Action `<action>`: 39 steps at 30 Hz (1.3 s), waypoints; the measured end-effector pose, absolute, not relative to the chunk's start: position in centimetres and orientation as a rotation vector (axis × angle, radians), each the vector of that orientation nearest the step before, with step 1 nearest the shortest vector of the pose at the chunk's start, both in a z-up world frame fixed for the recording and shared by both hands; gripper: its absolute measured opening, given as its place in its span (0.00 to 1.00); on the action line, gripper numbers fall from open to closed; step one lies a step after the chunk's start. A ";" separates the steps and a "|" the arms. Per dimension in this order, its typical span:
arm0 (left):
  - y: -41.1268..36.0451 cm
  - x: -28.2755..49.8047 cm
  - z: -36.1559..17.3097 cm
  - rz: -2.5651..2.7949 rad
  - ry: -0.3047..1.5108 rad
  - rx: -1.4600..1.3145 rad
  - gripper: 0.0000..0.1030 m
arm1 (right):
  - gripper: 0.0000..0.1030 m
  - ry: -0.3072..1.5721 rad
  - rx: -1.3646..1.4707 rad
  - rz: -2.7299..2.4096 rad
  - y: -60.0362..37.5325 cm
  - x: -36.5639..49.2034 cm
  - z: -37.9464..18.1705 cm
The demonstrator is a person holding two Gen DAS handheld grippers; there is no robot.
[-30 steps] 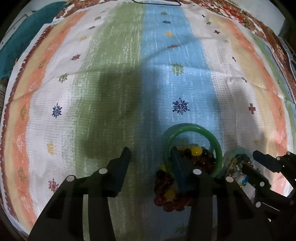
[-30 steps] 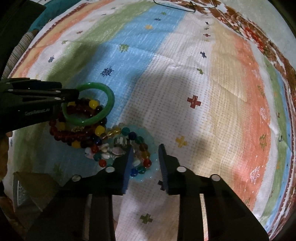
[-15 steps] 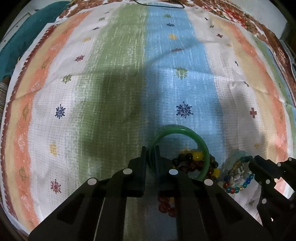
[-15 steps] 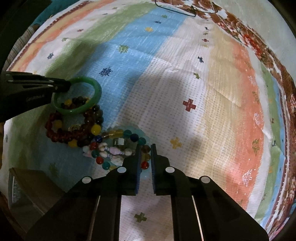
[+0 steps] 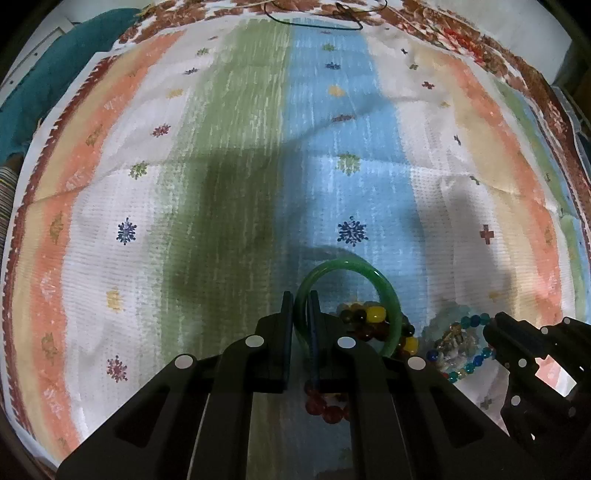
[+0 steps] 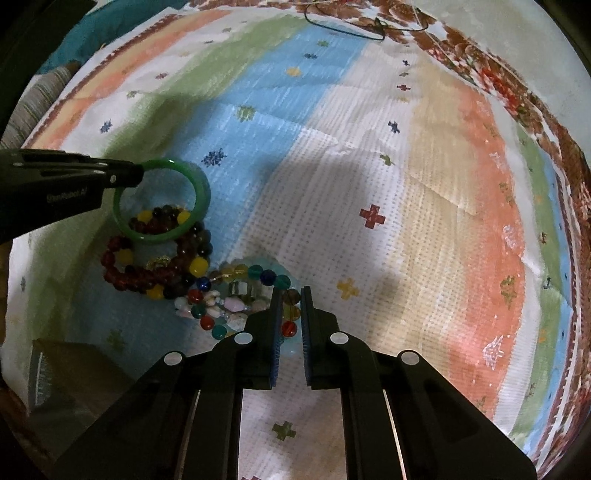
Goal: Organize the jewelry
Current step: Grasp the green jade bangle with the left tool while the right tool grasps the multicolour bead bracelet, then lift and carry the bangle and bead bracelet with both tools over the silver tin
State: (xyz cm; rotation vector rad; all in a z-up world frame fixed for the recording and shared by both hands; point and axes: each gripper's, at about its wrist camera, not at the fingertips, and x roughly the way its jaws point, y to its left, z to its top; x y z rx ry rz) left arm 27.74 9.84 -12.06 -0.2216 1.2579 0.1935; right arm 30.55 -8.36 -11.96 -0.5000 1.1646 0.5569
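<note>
My left gripper (image 5: 300, 301) is shut on the rim of a green bangle (image 5: 384, 291) and lifts it, tilted, over a red and yellow bead bracelet (image 5: 375, 317). In the right wrist view the bangle (image 6: 201, 201) hangs from the left gripper (image 6: 138, 173) above the red bead bracelet (image 6: 147, 275). My right gripper (image 6: 290, 295) is shut on a multicoloured bead bracelet (image 6: 258, 275) that lies over a pale shell bracelet (image 6: 225, 308). The right gripper (image 5: 496, 325) also shows in the left wrist view beside those beads (image 5: 465, 345).
The jewelry lies on a striped woven cloth (image 6: 369, 166) of green, blue, white and orange bands. A black cord (image 5: 314, 22) lies at the far edge. A dark box corner (image 6: 59, 373) sits at my near left. Teal fabric (image 5: 48, 85) lies beyond the cloth's left edge.
My left gripper closed on the green bangle's rim and raised it off the red beads. My right gripper closed on the multicoloured bead bracelet.
</note>
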 end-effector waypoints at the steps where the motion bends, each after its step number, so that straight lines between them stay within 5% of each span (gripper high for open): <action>1: 9.9 27.6 -11.8 0.194 1.254 -0.221 0.07 | 0.10 1.160 -0.493 0.556 -8.5 30.5 -11.7; 39: 6.9 20.4 -4.3 0.177 1.106 -0.162 0.08 | 0.10 1.026 -0.264 0.558 -12.7 24.7 -4.1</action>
